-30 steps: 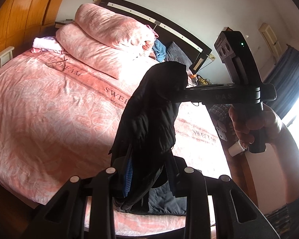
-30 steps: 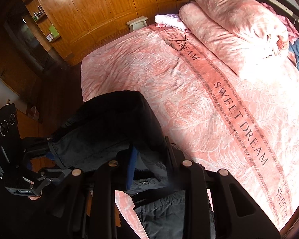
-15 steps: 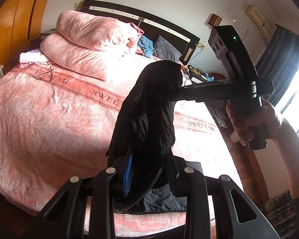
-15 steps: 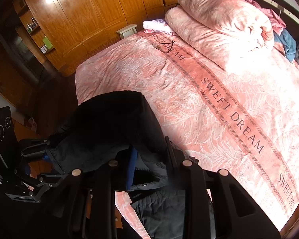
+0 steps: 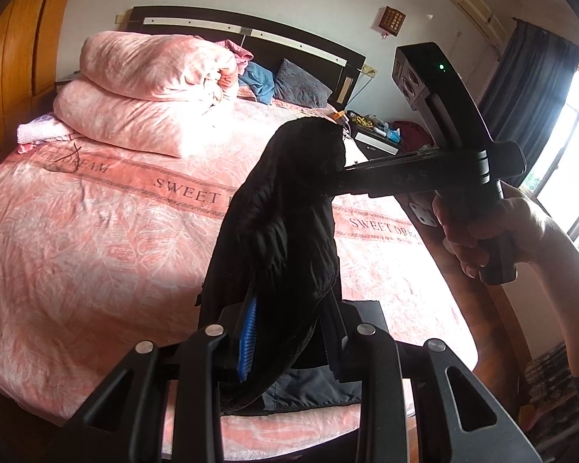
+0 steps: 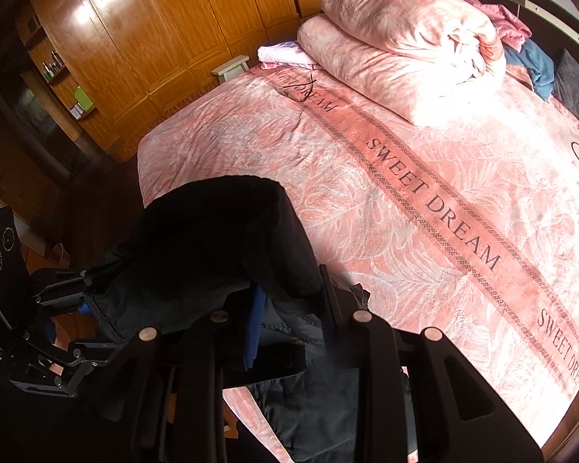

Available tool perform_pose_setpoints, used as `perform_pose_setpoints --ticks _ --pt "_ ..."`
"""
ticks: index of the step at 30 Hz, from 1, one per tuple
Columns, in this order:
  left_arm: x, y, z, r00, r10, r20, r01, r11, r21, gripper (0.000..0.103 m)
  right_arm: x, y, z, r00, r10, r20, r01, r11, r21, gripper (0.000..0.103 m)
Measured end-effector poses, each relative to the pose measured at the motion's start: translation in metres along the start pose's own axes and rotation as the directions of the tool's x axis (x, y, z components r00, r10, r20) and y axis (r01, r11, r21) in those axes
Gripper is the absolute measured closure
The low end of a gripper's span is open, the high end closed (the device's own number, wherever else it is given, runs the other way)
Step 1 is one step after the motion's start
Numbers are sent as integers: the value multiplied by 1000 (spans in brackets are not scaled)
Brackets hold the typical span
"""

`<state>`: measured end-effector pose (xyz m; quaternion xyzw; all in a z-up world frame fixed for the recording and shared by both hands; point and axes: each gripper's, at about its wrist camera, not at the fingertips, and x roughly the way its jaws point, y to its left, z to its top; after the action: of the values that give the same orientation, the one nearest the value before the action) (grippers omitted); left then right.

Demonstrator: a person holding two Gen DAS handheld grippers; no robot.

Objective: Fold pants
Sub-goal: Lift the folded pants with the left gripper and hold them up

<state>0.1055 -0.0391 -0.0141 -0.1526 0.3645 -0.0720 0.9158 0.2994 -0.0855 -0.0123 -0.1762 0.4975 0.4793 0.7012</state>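
Note:
The black pants (image 5: 285, 231) hang in the air above the near edge of the bed, stretched between both grippers. My left gripper (image 5: 289, 332) is shut on one end of the pants. My right gripper (image 6: 289, 308) is shut on the other end (image 6: 220, 239). In the left wrist view the right gripper (image 5: 366, 177) shows from the side, held by a hand, with fabric bunched at its tips. In the right wrist view the left gripper (image 6: 77, 289) shows at lower left, clamped on the cloth. The rest of the pants droops onto the bedspread (image 6: 320, 397).
The pink bedspread (image 5: 96, 239) reads "SWEET DREAM". Stacked pink duvets (image 5: 146, 88) and clothes lie at the headboard. A wooden wardrobe (image 6: 173, 19) stands beyond the bed's far side. A cluttered nightstand (image 5: 382, 135) and dark curtain (image 5: 529, 73) are at right.
Both grippers have kept hold of the pants. Both views have shifted: more of the headboard wall, wardrobe and bed now shows.

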Motion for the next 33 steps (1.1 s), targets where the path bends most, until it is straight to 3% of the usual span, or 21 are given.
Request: perform_pose_setpoints --ticks 33 --pt "54 -78 -23 994 -33 -104 51 983 177 74 -18 -56 -75 1000 -25 12 24 995 95 78"
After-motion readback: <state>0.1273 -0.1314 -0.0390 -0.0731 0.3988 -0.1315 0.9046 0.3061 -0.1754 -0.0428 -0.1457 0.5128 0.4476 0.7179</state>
